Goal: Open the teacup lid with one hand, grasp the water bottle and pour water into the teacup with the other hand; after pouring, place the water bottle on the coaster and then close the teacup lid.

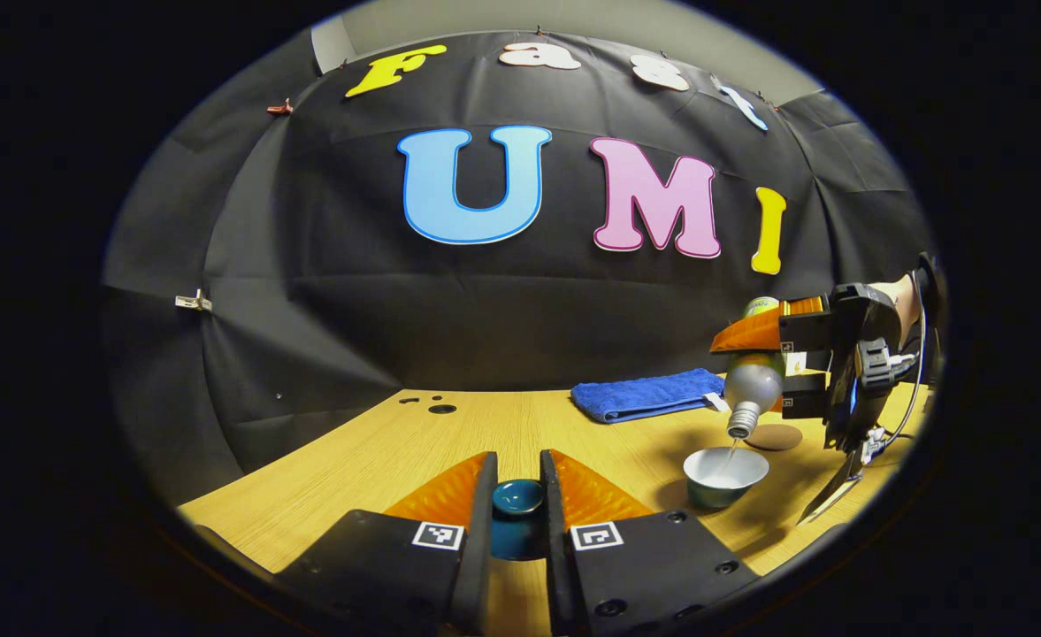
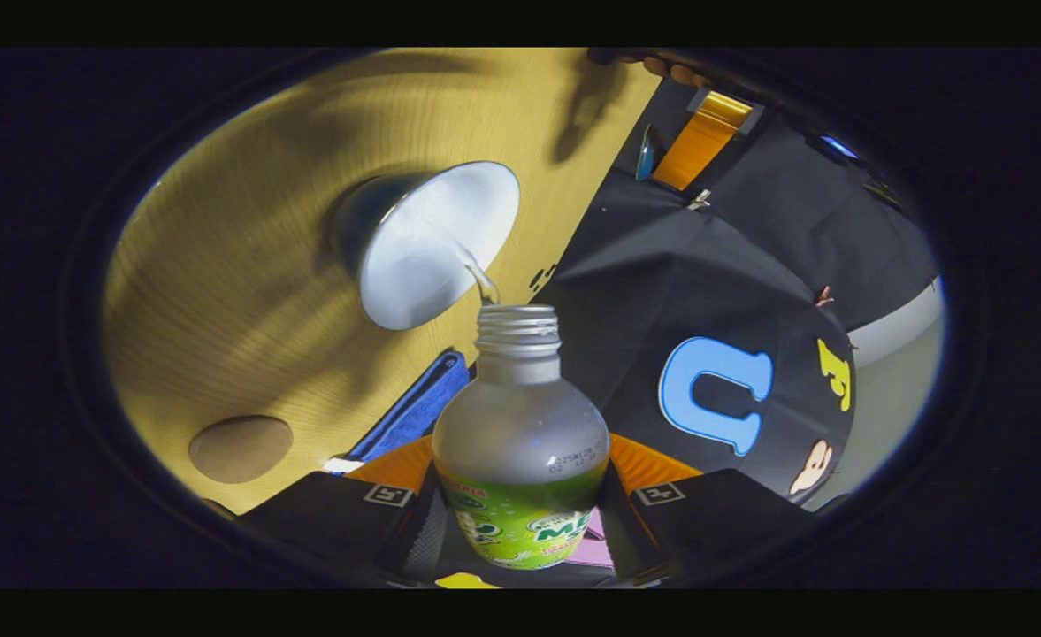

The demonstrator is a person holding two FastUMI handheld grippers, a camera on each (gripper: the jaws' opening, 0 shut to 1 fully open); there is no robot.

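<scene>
- The left gripper [image 1: 517, 495] is clamped on the dark teal, round teacup lid [image 1: 517, 497], held above the near edge of the light wooden table [image 1: 449, 442].
- The right gripper [image 2: 520, 495] grasps the clear plastic water bottle with a green label [image 2: 520, 460], tipped neck-down.
- A thin stream of water [image 2: 483, 281] falls into the open, white-lined teacup [image 1: 724, 476] below.
- The round brown coaster [image 1: 774, 436] lies just behind the cup.
- A folded blue towel [image 1: 648, 395] lies farther back, by the wall.
</scene>
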